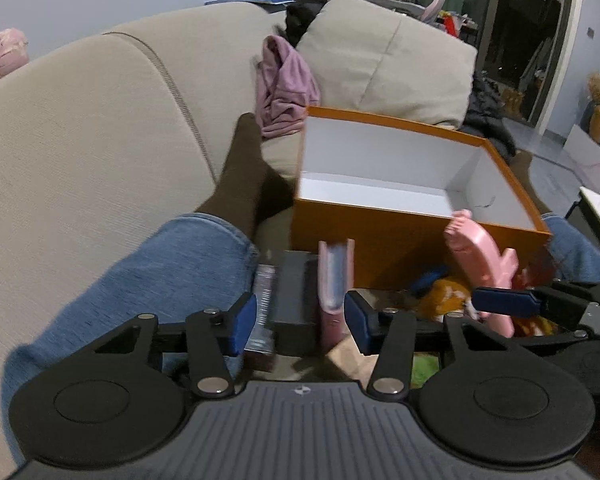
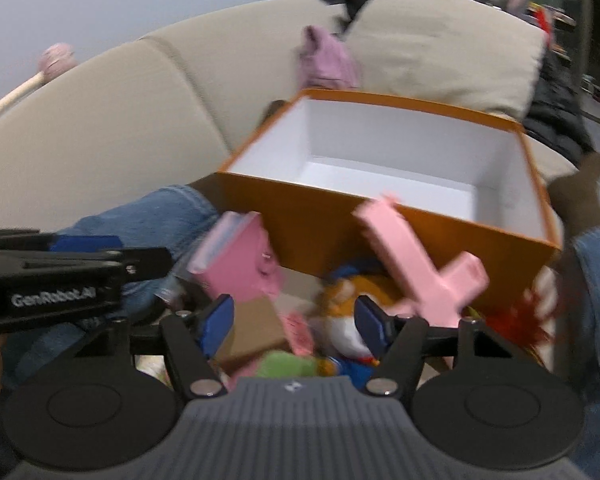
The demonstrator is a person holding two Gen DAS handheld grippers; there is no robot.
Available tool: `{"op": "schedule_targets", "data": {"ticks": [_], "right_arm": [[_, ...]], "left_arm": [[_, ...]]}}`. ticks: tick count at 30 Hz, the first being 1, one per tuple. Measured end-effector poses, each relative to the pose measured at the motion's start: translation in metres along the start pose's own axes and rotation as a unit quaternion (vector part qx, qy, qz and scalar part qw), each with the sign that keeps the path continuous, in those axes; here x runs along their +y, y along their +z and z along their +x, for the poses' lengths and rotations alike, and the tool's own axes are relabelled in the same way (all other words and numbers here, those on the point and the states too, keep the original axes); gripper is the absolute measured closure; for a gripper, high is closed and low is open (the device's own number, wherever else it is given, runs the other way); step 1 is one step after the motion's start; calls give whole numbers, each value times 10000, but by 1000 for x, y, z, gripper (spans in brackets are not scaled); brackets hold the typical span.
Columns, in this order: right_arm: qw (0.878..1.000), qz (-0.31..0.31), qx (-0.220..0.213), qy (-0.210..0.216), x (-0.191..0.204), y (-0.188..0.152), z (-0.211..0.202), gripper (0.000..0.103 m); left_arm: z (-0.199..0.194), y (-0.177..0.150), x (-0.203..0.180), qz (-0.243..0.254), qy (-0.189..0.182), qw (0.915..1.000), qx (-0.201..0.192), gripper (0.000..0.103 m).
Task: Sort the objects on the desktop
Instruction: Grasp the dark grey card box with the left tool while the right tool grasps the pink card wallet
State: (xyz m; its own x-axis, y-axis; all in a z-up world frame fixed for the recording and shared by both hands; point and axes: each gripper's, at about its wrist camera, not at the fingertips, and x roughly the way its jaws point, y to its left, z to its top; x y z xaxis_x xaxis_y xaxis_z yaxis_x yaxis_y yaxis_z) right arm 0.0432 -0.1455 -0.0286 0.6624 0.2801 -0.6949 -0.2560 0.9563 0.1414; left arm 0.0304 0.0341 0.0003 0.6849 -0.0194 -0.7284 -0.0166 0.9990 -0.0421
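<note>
A pink notebook [image 1: 335, 280] is seen upright between the spread fingers of the left gripper [image 1: 300, 322]. The right gripper [image 2: 296, 326], also apart and tilted downward, is held beside a pink toy [image 2: 420, 264], before the orange box [image 2: 324, 224].

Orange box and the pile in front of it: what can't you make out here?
Orange box: near floor hidden by its front wall, both views.
Plush toy: right wrist view, blurred, partly behind the jaws.
Pink toy: both views blurred; whether anything holds it is unclear.
</note>
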Motion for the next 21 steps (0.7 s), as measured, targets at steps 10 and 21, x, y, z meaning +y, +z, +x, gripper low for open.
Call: {"op": "schedule_targets", "data": {"ticks": [10, 21], "right_arm": [[9988, -405, 209, 154, 37, 21, 51, 40], [9991, -216, 269, -233, 22, 17, 59, 60]], "left_arm": [[24, 14, 25, 23, 326, 9992, 215, 46], [48, 19, 26, 108, 73, 9990, 430, 46]]}}
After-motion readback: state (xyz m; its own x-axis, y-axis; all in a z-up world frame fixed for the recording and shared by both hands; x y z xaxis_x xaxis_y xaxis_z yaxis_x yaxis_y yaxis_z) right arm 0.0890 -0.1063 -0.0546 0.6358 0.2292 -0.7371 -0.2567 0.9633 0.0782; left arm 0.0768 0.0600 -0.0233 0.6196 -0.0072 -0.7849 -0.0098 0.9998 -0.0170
